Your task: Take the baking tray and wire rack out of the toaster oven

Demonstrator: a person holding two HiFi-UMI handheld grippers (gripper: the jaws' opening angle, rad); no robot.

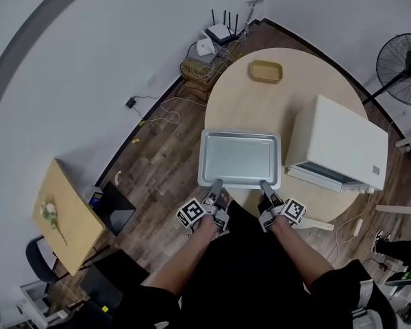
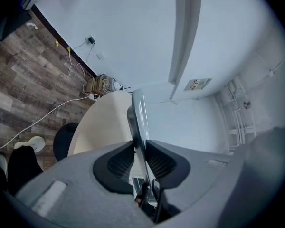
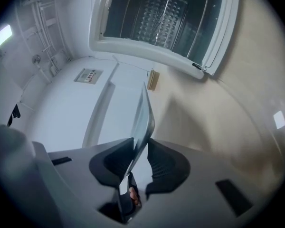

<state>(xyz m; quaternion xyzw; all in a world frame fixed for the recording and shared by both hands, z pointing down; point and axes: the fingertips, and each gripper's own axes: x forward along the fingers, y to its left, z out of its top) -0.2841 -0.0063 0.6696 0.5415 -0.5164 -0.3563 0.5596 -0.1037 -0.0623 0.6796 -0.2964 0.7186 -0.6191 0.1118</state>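
In the head view, the baking tray (image 1: 240,157) lies in the middle of the frame, out of the toaster oven (image 1: 339,142), which stands just to its right on the round surface (image 1: 288,94). The tray's long axis runs left to right across the frame. You hold its near long rim at two spots, your left gripper (image 1: 216,186) toward the left corner and your right gripper (image 1: 266,186) toward the right. The tray's lower-left corner overhangs the surface edge. Whether the tray rests on the surface or hangs just above it cannot be told here. A yellow dish (image 1: 266,71) sits well apart, toward the top of the frame.

In the left gripper view, your fingers (image 2: 118,163) stand narrow, pinched on the tray's thin rim, which runs edge-on up the centre of the frame.

In the right gripper view, your fingers (image 3: 166,163) are likewise narrow and clamped on the rim. The oven's open mouth fills the top of the frame, and the wire rack (image 3: 164,11) sits inside it. Your right hand is the nearer one to the oven, so that side likely suits the reach for the rack once the tray is set down.
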